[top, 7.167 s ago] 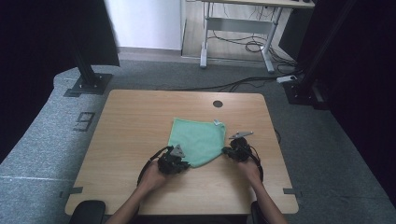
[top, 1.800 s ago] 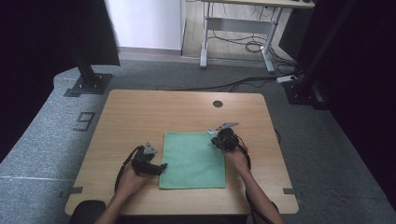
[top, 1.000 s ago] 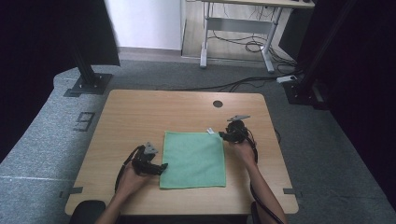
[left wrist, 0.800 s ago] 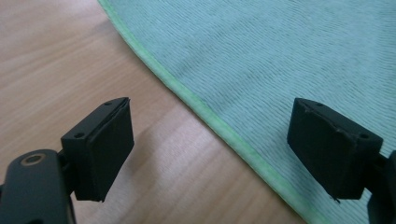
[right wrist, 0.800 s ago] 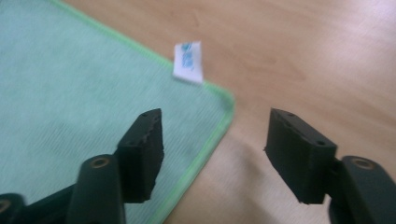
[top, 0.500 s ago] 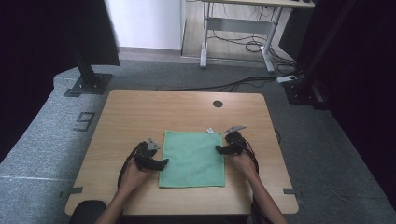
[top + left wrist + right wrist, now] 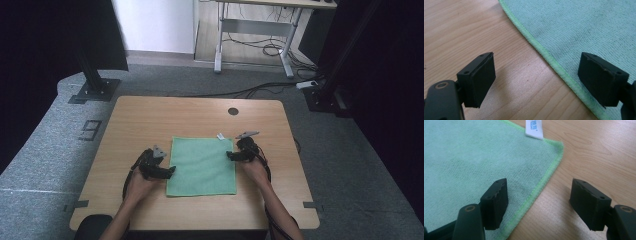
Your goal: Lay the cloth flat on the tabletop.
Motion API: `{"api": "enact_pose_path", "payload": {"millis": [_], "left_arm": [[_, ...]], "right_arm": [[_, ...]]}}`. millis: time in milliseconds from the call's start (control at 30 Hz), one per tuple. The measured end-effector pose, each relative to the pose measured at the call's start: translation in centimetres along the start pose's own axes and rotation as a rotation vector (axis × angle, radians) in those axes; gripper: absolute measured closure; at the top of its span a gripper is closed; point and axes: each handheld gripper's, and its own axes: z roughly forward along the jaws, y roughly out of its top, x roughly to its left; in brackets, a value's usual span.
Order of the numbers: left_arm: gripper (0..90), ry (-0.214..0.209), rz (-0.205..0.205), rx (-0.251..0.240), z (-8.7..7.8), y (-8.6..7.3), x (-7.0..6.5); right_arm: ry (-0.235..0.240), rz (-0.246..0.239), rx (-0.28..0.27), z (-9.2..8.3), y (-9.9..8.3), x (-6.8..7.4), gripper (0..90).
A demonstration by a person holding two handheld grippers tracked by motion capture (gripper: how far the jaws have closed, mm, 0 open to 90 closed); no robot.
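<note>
- Table (image 7: 150,115): light wood, bare apart from the cloth; gives a flat base to spread and fold on.
- Green cloth (image 7: 202,165): lies flat, one layer, near-centre of the table, squared to its edges. White tag (image 7: 220,135) at the far right corner. Prob. smoothed out ready for a fold.
- Left gripper (image 7: 171,171): sits at the cloth's left edge, nearer half. Jaws stand wide apart w/ nothing clamped; seen from its own camera, the hem (image 7: 549,60) runs diagonally between them, one pad over bare wood, the other over cloth.
- Right gripper (image 7: 229,155): at the cloth's right edge, farther half, just near of the tagged corner (image 7: 557,145). Jaws have just been opening; they straddle the hem, not pressing on it.
- Both claws low, one per side, so looks like they're lining up to pinch opposite edges. No grip yet.
</note>
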Motion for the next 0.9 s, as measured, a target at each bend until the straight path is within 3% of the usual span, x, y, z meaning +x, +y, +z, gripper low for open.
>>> {"api": "enact_pose_path", "payload": {"millis": [167,367,667,900], "left_arm": [[13.9,-0.042,-0.010,-0.039,-0.9,0.3,0.0],[11.1,-0.076,-0.018,-0.066,-2.2,0.0,0.3],[3.6,-0.084,-0.029,-0.046,-3.6,-1.6,1.7],[0.0,-0.067,-0.033,-0.006,-3.1,-2.9,2.5]], "right_arm": [[0.019,-0.014,-0.021,-1.0,-0.1,0.4,30.0],[0.045,-0.028,-0.062,-3.4,-0.4,0.8,23.4],[0.063,-0.017,-0.068,-6.0,-2.8,0.7,13.8],[0.048,0.001,-0.055,-6.7,-5.4,0.8,3.8]]}}
